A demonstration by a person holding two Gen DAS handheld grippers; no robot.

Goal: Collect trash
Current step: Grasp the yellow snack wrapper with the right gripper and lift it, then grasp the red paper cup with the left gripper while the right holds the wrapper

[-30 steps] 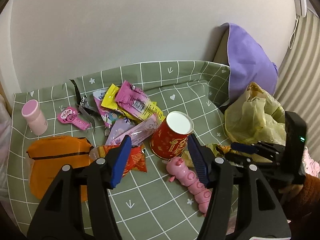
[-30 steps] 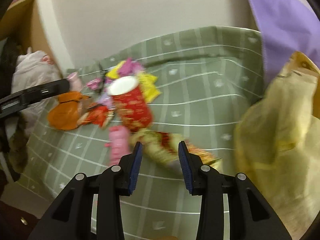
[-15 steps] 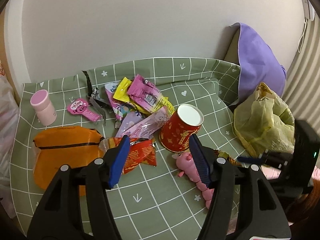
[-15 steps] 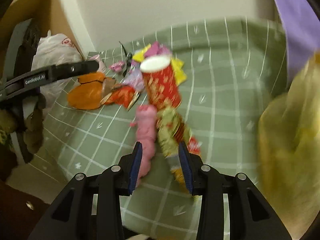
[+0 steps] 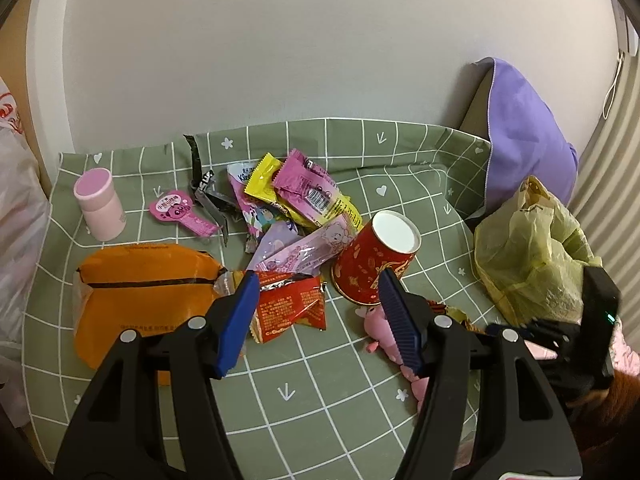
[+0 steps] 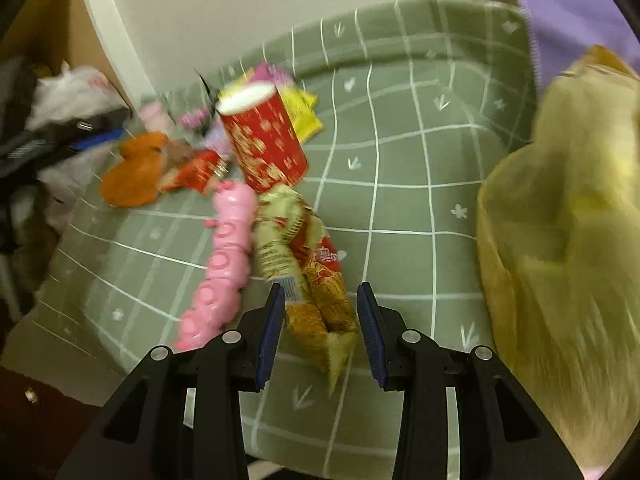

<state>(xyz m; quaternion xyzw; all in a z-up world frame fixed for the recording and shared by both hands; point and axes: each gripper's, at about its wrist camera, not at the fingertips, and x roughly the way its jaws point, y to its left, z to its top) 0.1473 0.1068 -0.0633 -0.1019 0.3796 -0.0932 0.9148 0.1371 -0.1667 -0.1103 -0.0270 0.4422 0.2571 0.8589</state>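
Note:
Trash lies on a green checked cloth (image 5: 400,152): a red paper cup (image 5: 376,260), upside down, a red wrapper (image 5: 292,312), pink and yellow wrappers (image 5: 304,196) and an orange packet (image 5: 136,300). My left gripper (image 5: 316,320) is open above the red wrapper and cup. My right gripper (image 6: 322,328) is open, its jaws on either side of the near end of a gold-and-red snack wrapper (image 6: 308,272); it also shows in the left wrist view (image 5: 520,330). A yellow plastic bag (image 6: 568,220) sits to the right, also in the left wrist view (image 5: 532,248).
A pink caterpillar toy (image 6: 224,264) lies beside the snack wrapper. A pink bottle (image 5: 100,204), a pink tag (image 5: 176,210) and a black clip (image 5: 212,200) sit at the back left. A purple pillow (image 5: 524,136) leans at the right. A white bag (image 5: 16,208) is at the left edge.
My right gripper has swung and moved in on the gold-and-red snack wrapper, which now lies between its jaws. My left gripper has drawn back a little, still open.

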